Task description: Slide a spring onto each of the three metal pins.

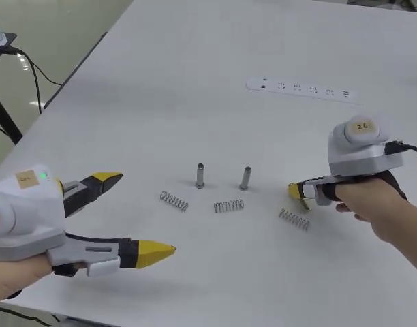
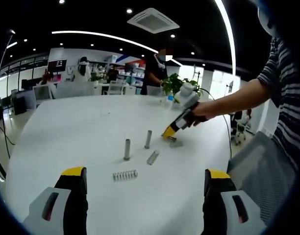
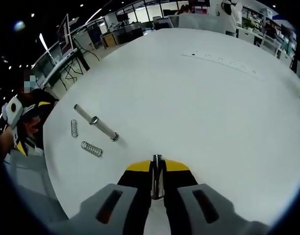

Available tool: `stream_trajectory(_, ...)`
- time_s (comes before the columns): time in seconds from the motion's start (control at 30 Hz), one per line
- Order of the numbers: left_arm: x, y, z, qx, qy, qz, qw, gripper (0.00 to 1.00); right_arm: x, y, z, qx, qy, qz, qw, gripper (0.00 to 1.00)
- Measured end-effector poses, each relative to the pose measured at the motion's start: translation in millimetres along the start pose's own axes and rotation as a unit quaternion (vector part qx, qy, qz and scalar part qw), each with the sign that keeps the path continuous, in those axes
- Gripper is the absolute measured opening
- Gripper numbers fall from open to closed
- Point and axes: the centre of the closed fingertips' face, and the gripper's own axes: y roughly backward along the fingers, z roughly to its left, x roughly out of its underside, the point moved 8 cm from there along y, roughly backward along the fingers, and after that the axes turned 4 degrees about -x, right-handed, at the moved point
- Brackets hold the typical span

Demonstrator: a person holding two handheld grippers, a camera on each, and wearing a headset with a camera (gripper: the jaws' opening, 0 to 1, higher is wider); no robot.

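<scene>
Bottom centre, the right gripper [image 3: 157, 165] pinched a slim grey metal pin [image 3: 157, 185]: rigid, probably slippery, best held mid-shaft. The left gripper [image 1: 144, 214] gaped wide

Pale grey bodies, black jaws tipped yellow, paper labels [image 1: 26, 179] on left gripper [image 1: 146, 214] and right gripper [image 1: 295, 192]; striped sleeve [image 2: 282, 83]

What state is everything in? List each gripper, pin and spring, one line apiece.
Left yellow-tipped gripper: open, empty.
Right yellow-tipped gripper: shut on third grey metal pin.
Left standing grey metal pin: upright on white table, bare.
Right standing pin: upright, bare.
Left coiled wire spring: lying loose on table.
Middle spring: lying loose.
Right spring: lying loose, nearest the right gripper.
</scene>
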Motion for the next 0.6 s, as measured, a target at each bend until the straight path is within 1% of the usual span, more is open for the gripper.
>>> stream_trajectory(0.07,0.0,0.2,0.0,0.0,-0.001,0.001,1.0,0.96,0.9,1.7,0.9,-0.003,0.009,-0.004,0.9999,0.05)
stream_trajectory(0.3,0.1,0.3,-0.4,0.0,-0.001,0.0,1.0,0.96,2.8,7.0,1.1,-0.013,0.021,-0.022,0.9995,0.05)
stream_trajectory(0.4,-0.3,0.3,-0.8,0.001,-0.002,0.0,1.0,0.96,2.5,9.7,0.4,-0.013,0.024,-0.035,0.999,0.05)
stream_trajectory(0.6,-0.5,0.6,-1.7,0.001,-0.003,-0.001,1.0,0.96,1.9,13.2,0.2,-0.013,0.028,-0.052,0.9982,0.05)
